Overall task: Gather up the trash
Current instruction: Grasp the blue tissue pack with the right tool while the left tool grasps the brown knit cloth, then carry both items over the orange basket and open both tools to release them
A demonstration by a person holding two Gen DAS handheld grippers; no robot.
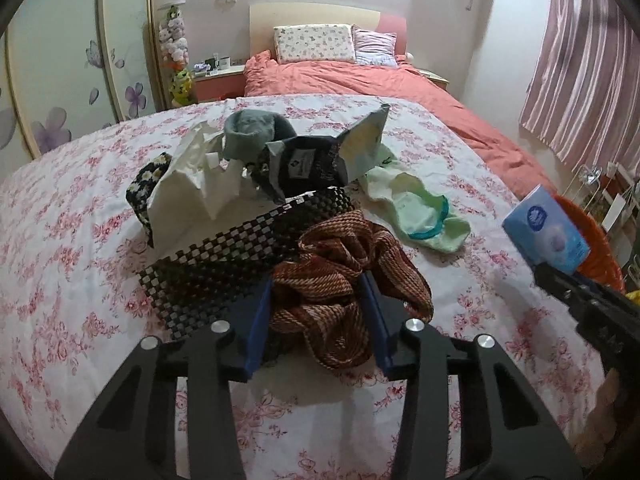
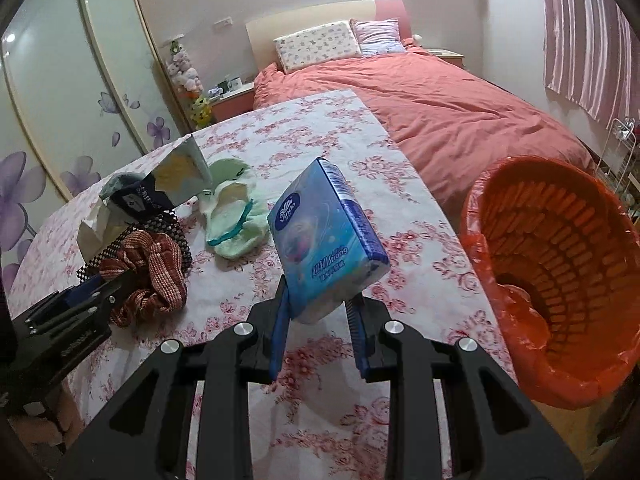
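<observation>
Over the flowered table, the right gripper carries a tissue pack toward the orange bin, the left gripper pinches a brown cloth, and most litter remains.

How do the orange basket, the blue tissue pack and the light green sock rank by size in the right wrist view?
1. orange basket
2. blue tissue pack, though nearness to the camera inflates it
3. light green sock

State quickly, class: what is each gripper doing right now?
Left gripper: around the brown woven cloth; whether the pads press it cannot be told.
Right gripper: closed on the blue tissue pack.
</observation>
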